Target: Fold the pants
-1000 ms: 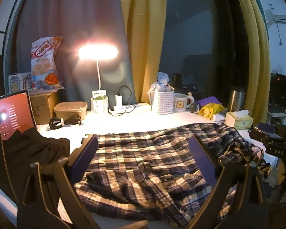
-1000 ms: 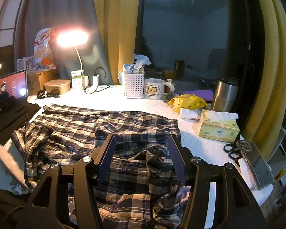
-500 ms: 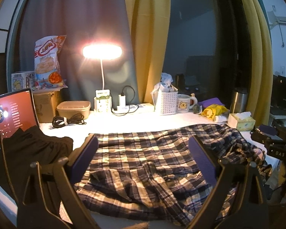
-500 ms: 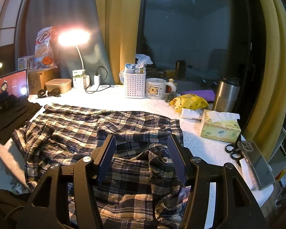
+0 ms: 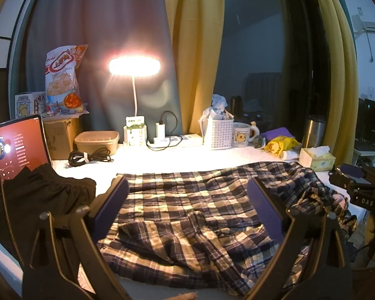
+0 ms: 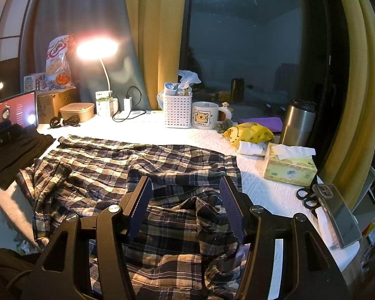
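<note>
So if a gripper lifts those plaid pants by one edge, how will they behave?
The plaid pants would probably go limp and drape, since they already lie in soft wrinkles. They look thin, so likely light. Loose bunched folds near the right gripper may drag or unfold.

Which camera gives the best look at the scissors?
The right wrist view: the scissors lie on the table edge beside a phone, handles clearly visible. In the left wrist view I cannot make them out; the right gripper fills that corner.

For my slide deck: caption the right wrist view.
Open right gripper above rumpled navy-and-cream plaid cotton pants on a white-covered table.
</note>
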Demonstrator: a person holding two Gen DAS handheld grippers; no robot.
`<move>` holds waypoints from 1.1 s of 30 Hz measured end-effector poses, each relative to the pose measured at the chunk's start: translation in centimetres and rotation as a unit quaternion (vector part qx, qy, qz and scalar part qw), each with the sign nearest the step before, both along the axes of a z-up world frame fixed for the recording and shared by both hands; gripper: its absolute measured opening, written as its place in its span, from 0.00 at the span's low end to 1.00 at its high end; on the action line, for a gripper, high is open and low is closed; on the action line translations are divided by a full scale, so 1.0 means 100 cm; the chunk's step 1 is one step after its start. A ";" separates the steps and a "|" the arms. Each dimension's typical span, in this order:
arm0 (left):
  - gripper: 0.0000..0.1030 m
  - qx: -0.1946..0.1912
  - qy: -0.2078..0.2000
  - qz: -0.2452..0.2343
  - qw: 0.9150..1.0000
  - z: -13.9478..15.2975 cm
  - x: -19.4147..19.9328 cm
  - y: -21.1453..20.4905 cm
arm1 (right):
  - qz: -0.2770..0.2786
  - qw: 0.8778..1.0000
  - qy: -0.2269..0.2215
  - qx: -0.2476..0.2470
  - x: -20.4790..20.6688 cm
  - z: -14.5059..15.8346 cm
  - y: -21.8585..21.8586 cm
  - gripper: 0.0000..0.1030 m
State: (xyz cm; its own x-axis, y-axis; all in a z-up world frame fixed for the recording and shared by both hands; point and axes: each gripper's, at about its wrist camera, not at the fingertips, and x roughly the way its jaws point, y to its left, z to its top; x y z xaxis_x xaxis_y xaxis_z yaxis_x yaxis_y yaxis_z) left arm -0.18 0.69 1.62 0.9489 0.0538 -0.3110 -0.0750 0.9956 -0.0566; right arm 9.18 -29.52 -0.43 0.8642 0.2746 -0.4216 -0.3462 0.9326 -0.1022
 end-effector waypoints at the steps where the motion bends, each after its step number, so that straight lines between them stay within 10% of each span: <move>1: 0.94 0.000 0.001 0.000 1.000 0.000 0.000 0.000 | 0.000 1.000 0.000 0.000 0.000 0.000 0.000 0.58; 18: 0.94 0.031 0.023 -0.005 0.999 -0.004 0.022 0.023 | 0.032 0.999 0.006 -0.034 0.013 0.001 0.021 0.58; 26: 0.94 0.034 0.095 -0.020 0.995 -0.001 0.111 0.093 | 0.046 0.993 -0.015 -0.105 0.065 0.014 0.022 0.58; 33: 0.94 0.001 0.210 -0.030 0.977 -0.046 0.193 0.141 | 0.035 0.995 0.074 -0.062 0.151 0.022 -0.014 0.58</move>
State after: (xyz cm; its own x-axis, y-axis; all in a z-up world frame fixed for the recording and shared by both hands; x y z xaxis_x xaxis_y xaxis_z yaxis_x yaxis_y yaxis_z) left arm 19.17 14.83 -3.01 0.7387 0.0036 -0.6741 -0.0338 0.9989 -0.0316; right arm 24.25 -30.95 1.76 0.7706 0.2708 -0.5769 -0.4304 0.8887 -0.1579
